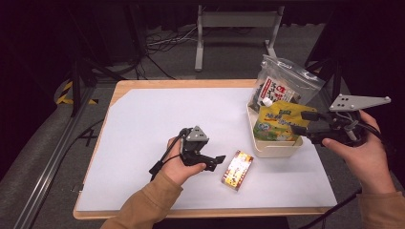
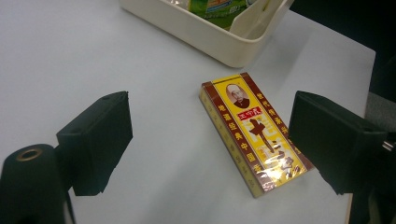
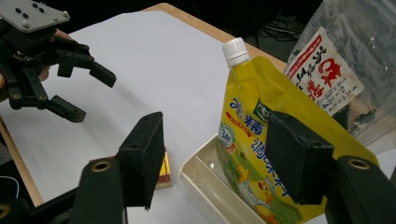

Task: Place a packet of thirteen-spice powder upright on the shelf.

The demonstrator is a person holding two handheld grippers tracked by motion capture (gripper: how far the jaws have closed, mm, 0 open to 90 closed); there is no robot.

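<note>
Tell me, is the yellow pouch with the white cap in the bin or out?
In. The yellow pouch stands upright inside the cream bin, its lower part behind the bin's wall and its white cap on top.

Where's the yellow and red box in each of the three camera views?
High view: the box lies bottom centre, right of the left gripper.
Left gripper view: centre right, between the jaws.
Right gripper view: low, a corner behind the left jaw.
Shared landmark: cream tray.
</note>
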